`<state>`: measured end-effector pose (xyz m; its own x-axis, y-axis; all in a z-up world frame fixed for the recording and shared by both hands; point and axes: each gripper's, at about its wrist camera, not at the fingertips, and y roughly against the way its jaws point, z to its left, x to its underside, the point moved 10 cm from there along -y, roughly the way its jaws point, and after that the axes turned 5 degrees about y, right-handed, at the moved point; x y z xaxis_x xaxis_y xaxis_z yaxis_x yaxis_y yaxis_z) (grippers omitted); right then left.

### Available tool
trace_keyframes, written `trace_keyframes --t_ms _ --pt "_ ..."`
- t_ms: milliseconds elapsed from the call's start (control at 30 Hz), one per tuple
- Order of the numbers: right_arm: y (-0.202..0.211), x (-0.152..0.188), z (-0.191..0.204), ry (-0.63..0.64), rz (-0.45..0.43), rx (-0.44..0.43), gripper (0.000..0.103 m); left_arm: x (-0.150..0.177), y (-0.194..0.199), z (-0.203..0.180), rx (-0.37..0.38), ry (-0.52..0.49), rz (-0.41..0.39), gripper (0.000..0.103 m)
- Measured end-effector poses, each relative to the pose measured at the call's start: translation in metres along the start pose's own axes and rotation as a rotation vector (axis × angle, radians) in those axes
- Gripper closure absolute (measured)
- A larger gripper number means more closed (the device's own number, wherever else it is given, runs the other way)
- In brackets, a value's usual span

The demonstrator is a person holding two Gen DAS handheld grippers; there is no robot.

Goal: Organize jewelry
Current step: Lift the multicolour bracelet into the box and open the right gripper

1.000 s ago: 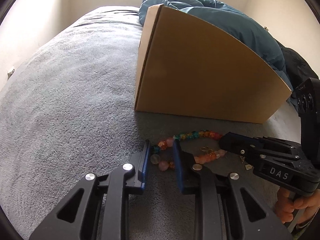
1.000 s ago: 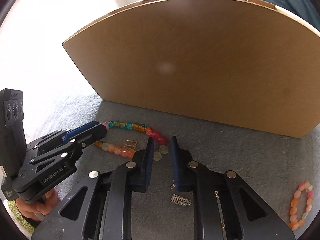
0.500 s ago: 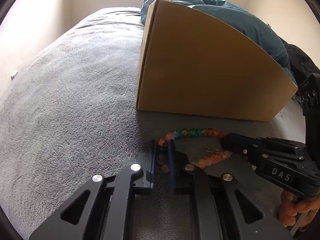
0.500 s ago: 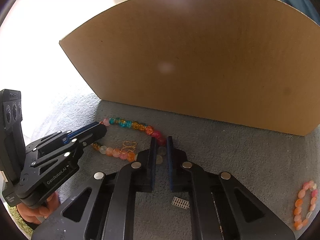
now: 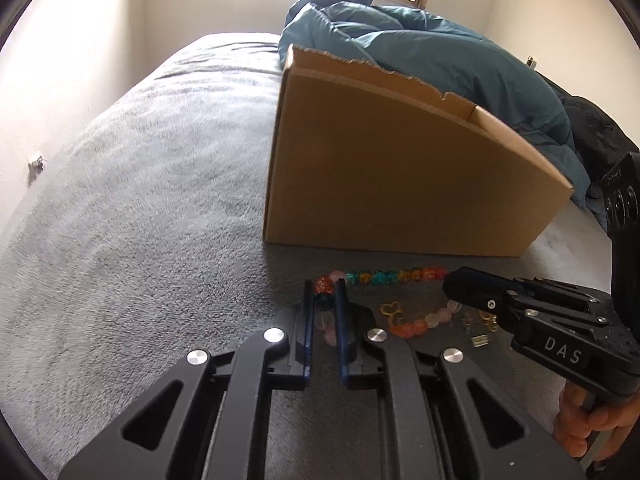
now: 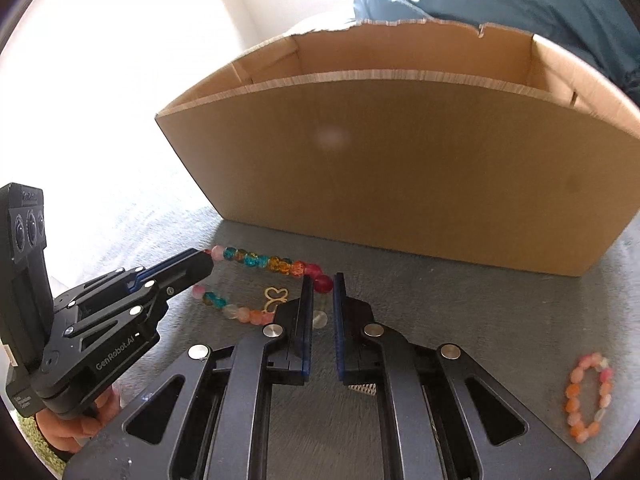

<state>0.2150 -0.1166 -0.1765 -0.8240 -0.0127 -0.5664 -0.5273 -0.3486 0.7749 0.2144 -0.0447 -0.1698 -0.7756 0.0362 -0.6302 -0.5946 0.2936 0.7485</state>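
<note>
A long multicoloured bead necklace lies on the grey blanket in front of an open cardboard box. My left gripper is shut on the necklace's left end, with beads between its blue pads. My right gripper is shut on the necklace's right end by a red bead. The necklace hangs between the two grippers, lifted slightly. A gold butterfly charm sits inside the loop. The box is open-topped; its floor is hidden.
A pink and orange bead bracelet lies at the right on the blanket. Small gold earrings lie under the right gripper. A blue duvet is heaped behind the box. The grey blanket stretches left.
Both grippers have closed from open onto the two ends of the necklace and risen, so the box's open top now shows.
</note>
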Motion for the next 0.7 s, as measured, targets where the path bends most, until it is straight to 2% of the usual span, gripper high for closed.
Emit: trace_keyframes --t_ms 300,400,567,700 --pt "0.055 -0.005 0.004 0.016 -0.084 -0.005 0.096 -0.013 0.051 -0.017 0.024 -0.028 -0.072 0.094" --pt "0.078 -0.016 0.008 0.026 -0.115 -0.01 0.096 -0.022 0.067 -0.025 0.034 -0.046 -0.101 0.094" --pt "0.118 -0.043 0.007 0.039 -0.168 -0.03 0.096 -0.054 0.088 -0.034 0.064 -0.06 -0.148 0.094" --pt "0.124 -0.076 0.006 0.025 -0.187 -0.051 0.096 -0.094 0.093 -0.037 0.09 -0.059 -0.174 0.094"
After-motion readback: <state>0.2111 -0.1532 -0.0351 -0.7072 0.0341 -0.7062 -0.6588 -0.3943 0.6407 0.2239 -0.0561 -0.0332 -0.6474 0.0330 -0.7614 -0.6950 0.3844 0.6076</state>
